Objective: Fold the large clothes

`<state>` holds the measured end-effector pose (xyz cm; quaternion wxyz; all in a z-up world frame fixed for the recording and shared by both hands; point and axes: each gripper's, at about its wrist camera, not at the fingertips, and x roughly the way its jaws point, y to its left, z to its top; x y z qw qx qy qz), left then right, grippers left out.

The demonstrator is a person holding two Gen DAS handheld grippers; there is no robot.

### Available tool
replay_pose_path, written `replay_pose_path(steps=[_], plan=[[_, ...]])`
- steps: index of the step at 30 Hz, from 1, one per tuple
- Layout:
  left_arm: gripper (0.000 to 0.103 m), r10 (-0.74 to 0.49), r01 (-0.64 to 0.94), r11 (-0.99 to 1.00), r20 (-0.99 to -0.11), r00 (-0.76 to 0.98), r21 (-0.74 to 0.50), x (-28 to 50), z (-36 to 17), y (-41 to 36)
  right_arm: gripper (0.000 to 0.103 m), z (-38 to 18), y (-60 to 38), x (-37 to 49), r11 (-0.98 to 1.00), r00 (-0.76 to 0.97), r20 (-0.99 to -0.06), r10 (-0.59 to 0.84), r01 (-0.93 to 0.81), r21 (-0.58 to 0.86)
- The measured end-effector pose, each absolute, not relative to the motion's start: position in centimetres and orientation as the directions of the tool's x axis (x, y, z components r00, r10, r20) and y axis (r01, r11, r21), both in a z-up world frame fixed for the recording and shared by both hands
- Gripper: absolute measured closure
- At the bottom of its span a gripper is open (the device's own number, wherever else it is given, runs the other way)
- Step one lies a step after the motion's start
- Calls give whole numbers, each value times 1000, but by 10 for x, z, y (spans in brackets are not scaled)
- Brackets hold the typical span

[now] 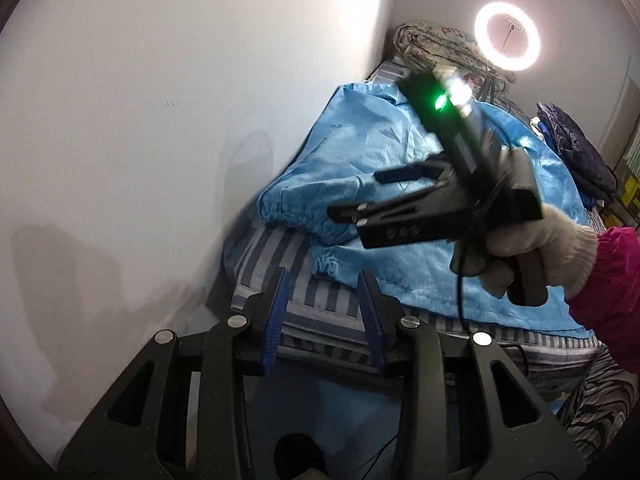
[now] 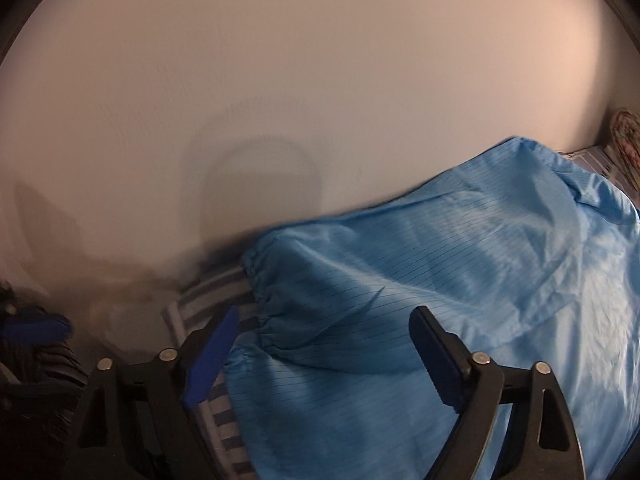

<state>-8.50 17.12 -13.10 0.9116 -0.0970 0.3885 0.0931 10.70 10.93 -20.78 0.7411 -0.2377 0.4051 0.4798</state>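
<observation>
White wall (image 1: 160, 100) fills most of the room's left side, with a bed under a striped sheet (image 1: 280, 280) pushed against it. Spread over that sheet lies the light blue garment (image 2: 460, 280), its gathered cuff (image 2: 260, 304) at about nine o'clock of the cloth, close to the wall. The left gripper (image 1: 324, 312) hangs above the bed's near edge, its blue pads spread and nothing between them. At two o'clock from it, the right gripper (image 1: 352, 196), held by a white-gloved hand (image 1: 536, 248), floats over the garment, also spread wide and bare. Beyond, at one o'clock, a lit ring lamp (image 1: 507, 36) glares above a rolled floral quilt (image 1: 432, 44), and a dark navy jacket (image 1: 572, 148) sits at the bed's far right.
</observation>
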Motion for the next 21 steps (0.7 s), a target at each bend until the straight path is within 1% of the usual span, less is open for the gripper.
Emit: replay_pose_path(steps=[1, 2, 3, 5, 6, 7, 11, 14, 17, 18, 20, 21], plan=[[67, 94, -246, 963, -725, 682, -106, -85, -131, 173, 40, -214, 112, 108, 423, 205, -842, 499, -906, 31], [67, 93, -246, 963, -724, 684, -109, -85, -131, 173, 57, -220, 114, 109, 425, 201, -856, 477, -905, 24], [67, 92, -247, 963, -723, 685, -111, -84, -131, 174, 67, -225, 115, 109, 428, 195, -867, 458, -904, 23], [67, 79, -244, 961, -724, 685, -126, -81, -132, 176, 92, -231, 114, 111, 434, 175, -877, 447, -900, 42], [67, 69, -241, 961, -725, 685, -136, -80, -132, 176, 99, -232, 112, 111, 442, 180, -877, 445, -896, 41], [67, 55, -233, 961, -725, 686, -147, -80, -132, 177, 103, -230, 108, 112, 466, 202, -875, 441, -884, 31], [67, 33, -206, 966, -716, 698, -156, -71, -131, 174, 103, -208, 79, 121, 536, 232, -839, 492, -840, 83], [67, 1, -195, 962, -715, 699, -190, -62, -131, 172, 103, -191, 50, 128, 580, 258, -820, 511, -808, 107], [67, -23, -200, 953, -710, 704, -228, -61, -132, 174, 102, -179, 38, 124, 540, 218, -793, 570, -826, 161], [67, -24, -201, 952, -710, 704, -232, -63, -132, 175, 96, -179, 42, 120, 528, 210, -794, 571, -834, 160], [67, -17, -208, 951, -710, 704, -229, -66, -133, 176, 43, -178, 51, 114, 505, 214, -793, 571, -852, 134], [67, -16, -210, 950, -711, 703, -230, -67, -134, 177, 33, -181, 56, 110, 493, 216, -793, 569, -862, 119]])
